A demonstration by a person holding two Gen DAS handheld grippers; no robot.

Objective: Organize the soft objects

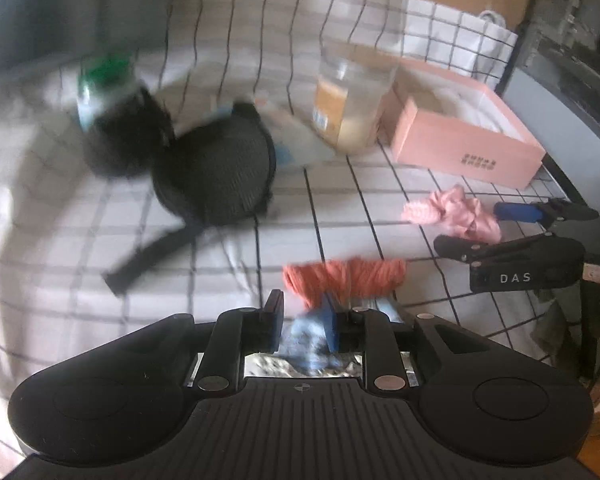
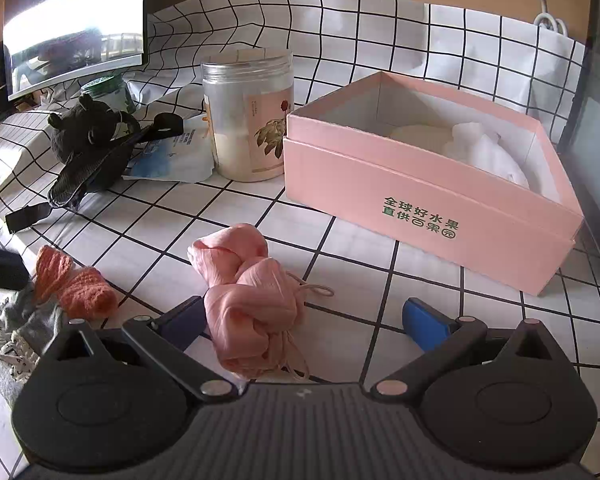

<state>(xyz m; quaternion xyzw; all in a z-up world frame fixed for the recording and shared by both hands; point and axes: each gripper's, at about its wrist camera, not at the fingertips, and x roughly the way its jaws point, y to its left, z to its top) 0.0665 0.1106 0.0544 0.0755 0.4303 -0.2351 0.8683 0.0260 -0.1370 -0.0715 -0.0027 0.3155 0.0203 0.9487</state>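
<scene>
A pink scarf (image 2: 252, 300) is straddled by the right gripper (image 2: 312, 320), spread wide low in the frame; grasping appears to be the step in hand. The jaws must next be shut and the scarf carried to the box (image 2: 428, 200), upper right. The left gripper (image 1: 300, 320), narrowed, seems clamped on a blue cloth (image 1: 306, 340) near an orange knit (image 1: 344, 276).

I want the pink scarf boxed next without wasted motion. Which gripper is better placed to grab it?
The right gripper. Its fingers are wide open with the pink scarf lying between them, and the pink box is just ahead. The left gripper is already closed on a blue-grey cloth.
</scene>
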